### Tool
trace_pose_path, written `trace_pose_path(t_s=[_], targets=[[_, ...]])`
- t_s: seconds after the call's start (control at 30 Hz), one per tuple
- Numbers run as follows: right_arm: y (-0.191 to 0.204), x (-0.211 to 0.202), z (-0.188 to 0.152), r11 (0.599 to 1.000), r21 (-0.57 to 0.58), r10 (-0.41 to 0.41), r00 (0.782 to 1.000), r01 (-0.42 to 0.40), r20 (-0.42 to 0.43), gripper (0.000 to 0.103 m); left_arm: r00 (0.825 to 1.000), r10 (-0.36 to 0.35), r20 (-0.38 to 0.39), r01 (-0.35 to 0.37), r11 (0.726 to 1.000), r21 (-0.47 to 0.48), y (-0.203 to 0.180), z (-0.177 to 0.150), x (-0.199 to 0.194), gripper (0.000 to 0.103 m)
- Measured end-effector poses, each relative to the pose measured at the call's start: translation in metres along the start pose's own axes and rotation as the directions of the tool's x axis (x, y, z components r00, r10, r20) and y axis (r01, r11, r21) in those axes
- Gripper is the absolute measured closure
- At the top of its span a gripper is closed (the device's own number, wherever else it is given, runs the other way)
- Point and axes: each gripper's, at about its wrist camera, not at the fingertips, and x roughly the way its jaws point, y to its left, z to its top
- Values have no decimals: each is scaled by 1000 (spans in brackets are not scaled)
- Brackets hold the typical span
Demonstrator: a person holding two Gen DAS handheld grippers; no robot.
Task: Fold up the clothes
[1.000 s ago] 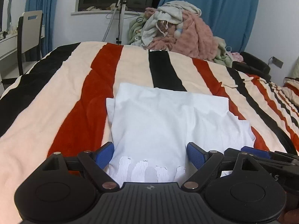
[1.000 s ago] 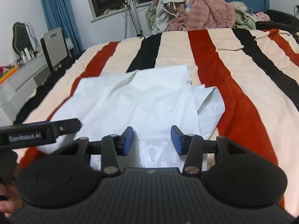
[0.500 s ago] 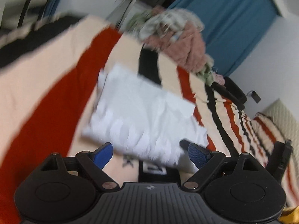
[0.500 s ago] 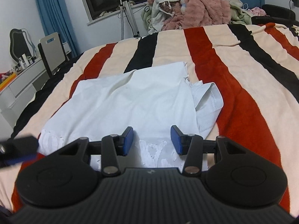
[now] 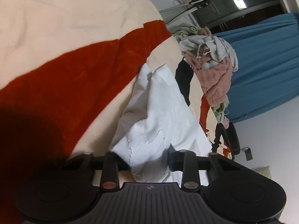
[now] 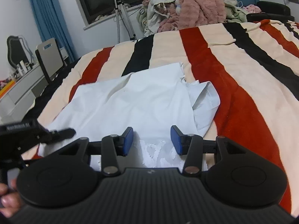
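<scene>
Shirt (image 6: 134, 100), white, lay flat mid-bed on striped blanket (image 6: 243, 97), sleeve sticking out at 3 o'clock, ready for folding. We had rolled left gripper (image 5: 147, 158) sideways at shirt's near-left corner; jaws had just been closing, narrow now, white cloth bunched between them, likely pinched for lifting. Right gripper (image 6: 151, 141) waited half open over near hem, gripping nothing. Laundry heap (image 6: 186, 9) sat at 12 o'clock.
</scene>
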Motion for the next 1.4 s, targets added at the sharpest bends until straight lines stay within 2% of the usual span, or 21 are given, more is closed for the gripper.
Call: trace_pose_path(t_s=[0.07, 0.1, 0.13, 0.17, 0.23, 0.33, 0.47, 0.6, 0.63, 0.73, 0.77, 0.8, 0.83, 0.87, 1.0, 1.17, 1.23, 1.33, 1.4], targets=[[-5, -11, 4, 996, 83, 42, 999, -44, 25, 51, 1000, -11, 7, 11, 1000, -7, 1, 0, -2, 77], [-10, -18, 4, 985, 149, 78, 996, -83, 35, 38, 1000, -17, 8, 17, 1000, -15, 1, 0, -3, 77], [-15, -25, 5, 969, 214, 114, 992, -121, 48, 21, 1000, -19, 11, 19, 1000, -19, 0, 0, -4, 78], [-20, -32, 6, 947, 277, 148, 987, -160, 63, 15, 1000, -21, 13, 21, 999, -24, 0, 0, -5, 78], [-29, -39, 3, 885, 402, 229, 971, -237, 68, 13, 1000, -19, 20, 20, 1000, -20, -2, -4, -8, 78], [-39, -29, -11, 756, 578, 372, 928, -307, 7, 13, 1000, -17, 26, 17, 1000, -13, -4, -6, -11, 78], [-46, 1, -33, 647, 712, 444, 894, -272, -62, 12, 999, -28, 31, 29, 999, -29, -4, -7, -13, 79], [-54, 28, -48, 503, 823, 478, 879, -264, -11, 12, 998, -56, 39, 59, 995, -81, -2, -6, -16, 81], [-54, 33, -48, 479, 836, 486, 874, -268, 2, 12, 997, -68, 42, 71, 993, -95, -2, -6, -16, 82], [-52, 42, -43, 453, 844, 491, 870, -289, 34, 13, 995, -90, 51, 95, 989, -116, -2, -4, -17, 83], [-53, 43, -43, 443, 849, 481, 876, -289, 47, 14, 994, -92, 54, 98, 988, -117, -2, -4, -17, 83], [-56, 43, -44, 432, 857, 460, 886, -282, 60, 18, 994, -96, 55, 103, 987, -128, -1, -4, -16, 83], [-59, 43, -46, 422, 866, 438, 896, -270, 66, 26, 993, -100, 56, 107, 984, -139, 0, -3, -15, 83], [-62, 44, -47, 412, 873, 426, 902, -263, 71, 29, 993, -104, 57, 111, 982, -152, 2, -3, -15, 83], [-70, 45, -51, 365, 890, 414, 904, -275, 110, 30, 992, -110, 60, 120, 977, -179, 4, 0, -12, 83], [-79, 39, -56, 342, 899, 358, 923, -272, 143, 36, 992, -114, 59, 123, 974, -189, 4, 2, -9, 83], [-86, 38, -56, 348, 899, 346, 928, -266, 141, 42, 992, -114, 58, 123, 975, -187, 3, 2, -7, 83], [-86, 39, -55, 392, 888, 321, 940, -241, 114, 57, 992, -117, 53, 124, 975, -183, 4, 4, -5, 83], [-87, 40, -56, 403, 884, 312, 944, -236, 110, 66, 992, -115, 48, 122, 976, -180, 5, 5, -4, 83]])
